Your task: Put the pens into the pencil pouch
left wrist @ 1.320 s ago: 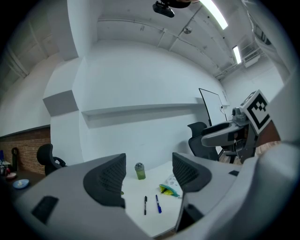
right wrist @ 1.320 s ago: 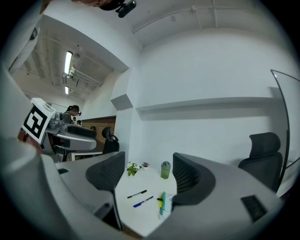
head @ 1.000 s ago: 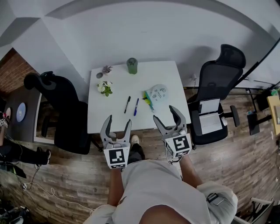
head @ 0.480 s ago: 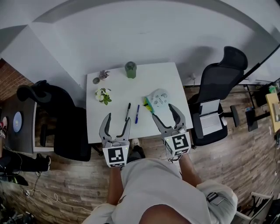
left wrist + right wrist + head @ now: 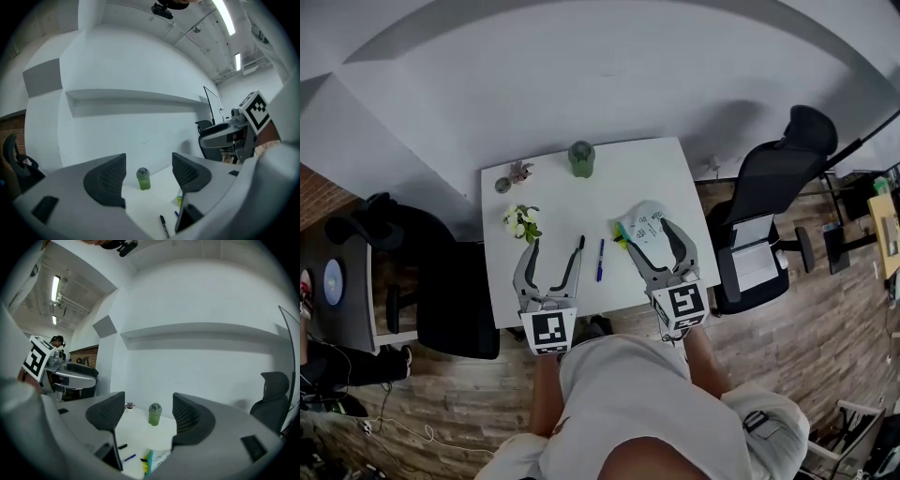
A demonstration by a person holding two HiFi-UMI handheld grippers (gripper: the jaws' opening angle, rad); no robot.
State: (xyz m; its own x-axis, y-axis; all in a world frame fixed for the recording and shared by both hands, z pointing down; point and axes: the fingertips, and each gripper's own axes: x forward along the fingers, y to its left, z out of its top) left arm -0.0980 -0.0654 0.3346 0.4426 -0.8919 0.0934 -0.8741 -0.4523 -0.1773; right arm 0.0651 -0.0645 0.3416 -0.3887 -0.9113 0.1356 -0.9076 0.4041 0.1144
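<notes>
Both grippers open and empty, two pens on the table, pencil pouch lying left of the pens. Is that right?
No. The head view shows the pencil pouch right of the pens, by the right gripper. The rest holds: it and the left gripper are open and empty; the black pen and blue pen lie on the table.

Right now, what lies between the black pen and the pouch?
The blue pen lies there, apart from both the black pen and the pouch. The right gripper view and the head view both show it.
</notes>
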